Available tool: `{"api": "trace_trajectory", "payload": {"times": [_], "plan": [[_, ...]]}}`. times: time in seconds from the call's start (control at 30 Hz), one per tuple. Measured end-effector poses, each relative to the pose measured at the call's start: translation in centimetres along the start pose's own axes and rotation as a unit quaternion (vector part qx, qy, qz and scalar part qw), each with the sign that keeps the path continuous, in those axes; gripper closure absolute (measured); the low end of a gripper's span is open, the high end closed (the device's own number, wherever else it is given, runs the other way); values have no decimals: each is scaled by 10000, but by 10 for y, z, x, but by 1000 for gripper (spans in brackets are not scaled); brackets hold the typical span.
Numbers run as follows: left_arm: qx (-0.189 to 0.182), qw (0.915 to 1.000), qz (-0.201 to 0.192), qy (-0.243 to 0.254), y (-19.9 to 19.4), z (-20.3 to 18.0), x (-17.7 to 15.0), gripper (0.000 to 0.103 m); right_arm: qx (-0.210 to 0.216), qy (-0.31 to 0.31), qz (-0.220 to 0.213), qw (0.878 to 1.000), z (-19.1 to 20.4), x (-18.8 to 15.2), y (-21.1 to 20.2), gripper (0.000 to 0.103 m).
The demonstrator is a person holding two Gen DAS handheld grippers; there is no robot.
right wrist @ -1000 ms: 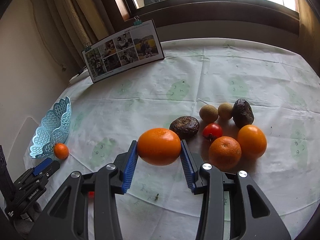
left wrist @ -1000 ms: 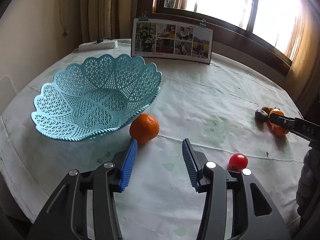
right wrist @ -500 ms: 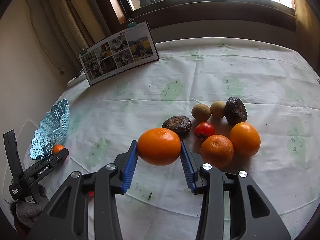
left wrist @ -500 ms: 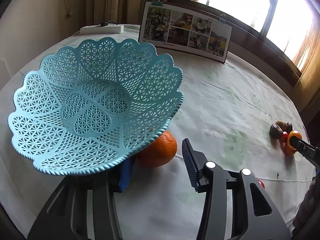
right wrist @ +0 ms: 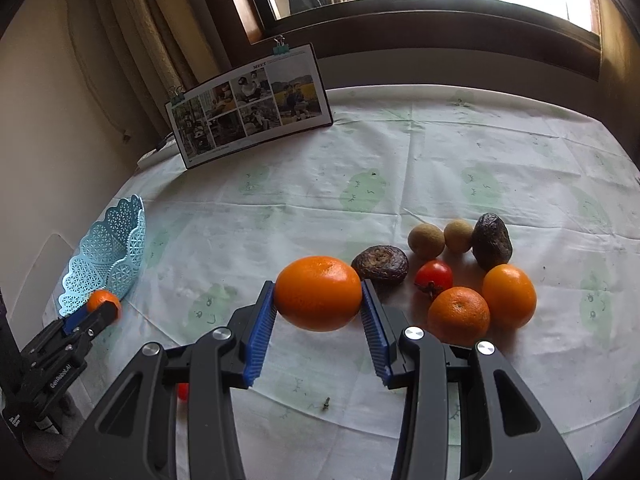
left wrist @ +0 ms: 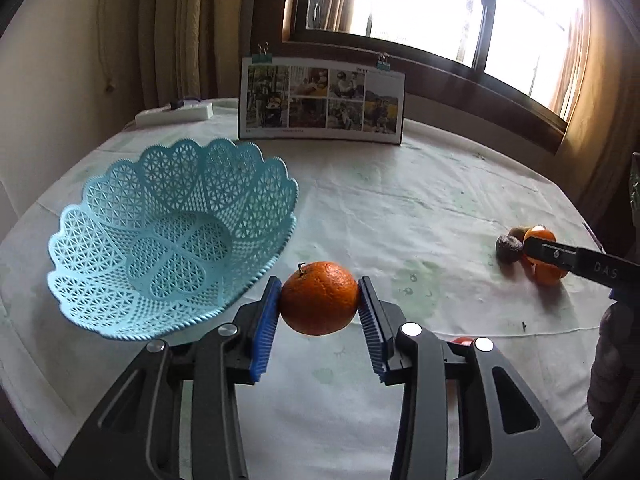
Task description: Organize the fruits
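Left gripper fingers pinch tangerine, stem up-left, frame centre. Right gripper fingers clamp orange, long axis sideways. Only right view shows whole fruit pile.

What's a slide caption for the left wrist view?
Left gripper clamps an orange beside the empty blue basket.

In the left wrist view a small red fruit shows only as a sliver behind the left claw, and the right claw crosses the far fruit pile, covering most of it. The basket is seen edge-on from the right wrist, its inside hidden. The photo board has print too small to read.
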State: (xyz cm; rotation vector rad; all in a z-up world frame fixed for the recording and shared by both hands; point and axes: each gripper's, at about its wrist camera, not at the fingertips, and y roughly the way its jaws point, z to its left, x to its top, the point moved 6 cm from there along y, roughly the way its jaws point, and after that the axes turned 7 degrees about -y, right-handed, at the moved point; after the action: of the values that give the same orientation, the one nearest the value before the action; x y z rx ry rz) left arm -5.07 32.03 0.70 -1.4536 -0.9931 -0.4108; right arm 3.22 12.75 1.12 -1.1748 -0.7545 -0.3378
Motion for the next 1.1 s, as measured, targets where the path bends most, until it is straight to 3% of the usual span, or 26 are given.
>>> {"api": "trace_trajectory", "payload": {"times": [0.3, 0.57, 0.6, 0.67, 0.8, 0.97, 1.1], "plan": [[25, 9981, -498, -374, -29, 33, 27, 63, 142, -328, 58, 9993, 41, 7, 10, 60], [689, 9934, -632, -662, -21, 83, 32, 61, 370, -695, 83, 9969, 88, 18, 18, 61], [755, 9925, -671, -687, -22, 87, 33, 56, 400, -750, 81, 9963, 94, 20, 19, 61], [845, 9910, -762, -703, -24, 94, 34, 31, 485, -873, 79, 9950, 109, 24, 22, 60], [1109, 9865, -1052, -585, -35, 104, 36, 19, 689, -1105, 77, 9915, 140, 30, 27, 60], [1270, 9833, -1132, -650, -41, 119, 35, 7, 950, -1361, 75, 9861, 180, 36, 35, 61], [1476, 9790, -1217, -702, -45, 129, 35, 5, 1130, -1580, 33, 9809, 209, 42, 43, 60]]}}
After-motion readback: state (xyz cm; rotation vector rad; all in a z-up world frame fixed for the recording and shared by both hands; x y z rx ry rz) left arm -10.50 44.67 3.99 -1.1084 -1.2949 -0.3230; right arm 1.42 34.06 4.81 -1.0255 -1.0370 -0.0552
